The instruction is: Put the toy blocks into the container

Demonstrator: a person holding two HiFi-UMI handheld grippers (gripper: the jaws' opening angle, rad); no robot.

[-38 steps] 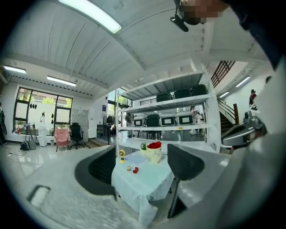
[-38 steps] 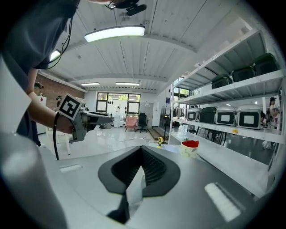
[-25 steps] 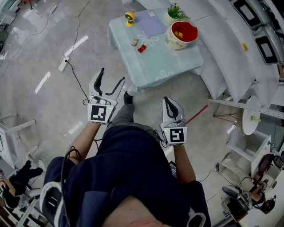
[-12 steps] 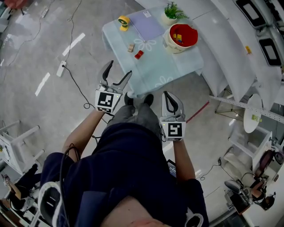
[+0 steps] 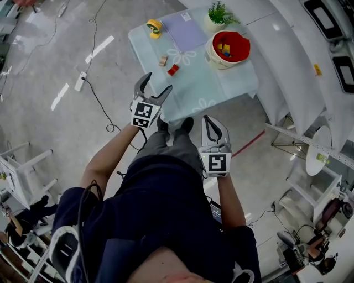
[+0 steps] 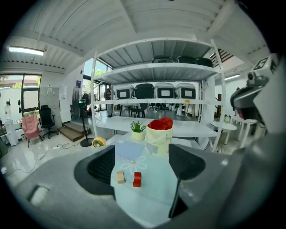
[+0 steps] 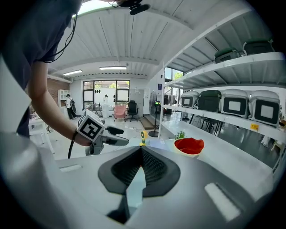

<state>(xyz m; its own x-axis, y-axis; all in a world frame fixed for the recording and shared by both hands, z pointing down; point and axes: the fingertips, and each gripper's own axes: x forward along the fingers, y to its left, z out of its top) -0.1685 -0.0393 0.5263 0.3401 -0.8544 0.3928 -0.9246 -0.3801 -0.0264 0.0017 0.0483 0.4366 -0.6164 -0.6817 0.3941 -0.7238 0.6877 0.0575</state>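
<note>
A red block (image 5: 173, 69) and a tan wooden block (image 5: 163, 61) lie on the pale blue low table (image 5: 221, 83). The red bucket (image 5: 228, 48) at the table's right side holds several coloured blocks. My left gripper (image 5: 154, 87) is open and empty, its tips at the table's near left edge, short of the blocks. In the left gripper view the tan block (image 6: 120, 177) and red block (image 6: 137, 179) show between the jaws, with the bucket (image 6: 159, 129) behind. My right gripper (image 5: 214, 127) is shut and empty, held off the table over the floor.
A purple sheet (image 5: 185, 30), a yellow tape roll (image 5: 152, 25) and a small potted plant (image 5: 217, 16) sit at the table's far side. A long white bench (image 5: 287, 66) runs to the right. A cable and power strip (image 5: 81, 80) lie on the floor at left.
The left gripper has moved forward and right, from over the floor to the table's near edge. The right gripper has barely moved. The whole view has shifted closer to the table.
</note>
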